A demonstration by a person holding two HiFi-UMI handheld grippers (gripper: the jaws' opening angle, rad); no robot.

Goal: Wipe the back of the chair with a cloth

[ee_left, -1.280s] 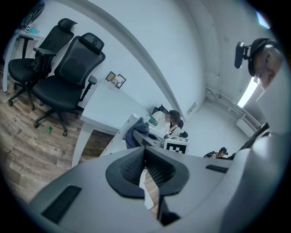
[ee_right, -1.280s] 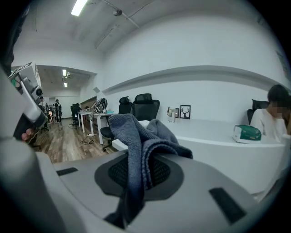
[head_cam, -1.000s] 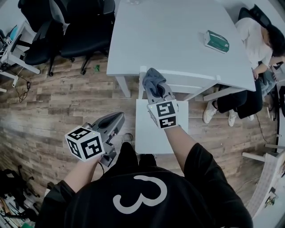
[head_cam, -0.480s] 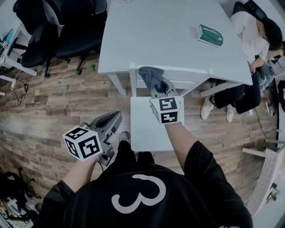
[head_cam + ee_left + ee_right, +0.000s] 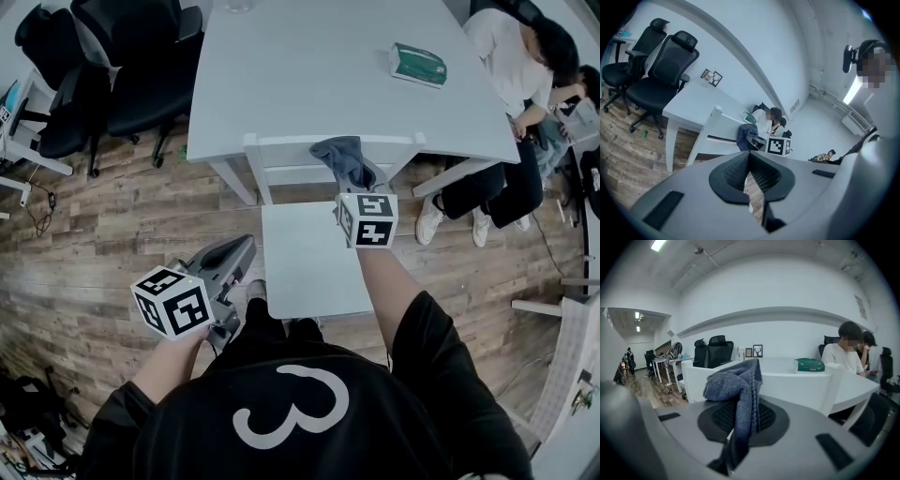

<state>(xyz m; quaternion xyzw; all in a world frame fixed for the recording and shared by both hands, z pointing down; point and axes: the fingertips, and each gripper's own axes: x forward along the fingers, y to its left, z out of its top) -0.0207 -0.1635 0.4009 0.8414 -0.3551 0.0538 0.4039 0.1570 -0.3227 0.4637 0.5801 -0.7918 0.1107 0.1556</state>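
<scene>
A white chair stands at the table, its top back rail (image 5: 291,145) running across the head view above the seat (image 5: 309,267). My right gripper (image 5: 356,176) is shut on a grey-blue cloth (image 5: 340,156), which lies bunched on the rail right of its middle. In the right gripper view the cloth (image 5: 739,385) hangs pinched between the jaws of the right gripper (image 5: 740,420), with the rail (image 5: 797,380) just behind it. My left gripper (image 5: 236,253) hangs shut and empty over the floor, left of the seat. The left gripper (image 5: 751,177) faces the chair back (image 5: 715,129) and the cloth (image 5: 746,136).
A white table (image 5: 309,75) stands right behind the chair, with a green box (image 5: 417,64) on it. Black office chairs (image 5: 131,66) stand at the far left. A person (image 5: 511,66) sits at the table's right end. Wooden floor (image 5: 122,225) lies around the chair.
My right gripper has carried the cloth to the right along the chair's top rail, from near the left post to past the middle. The left gripper has stayed where it was.
</scene>
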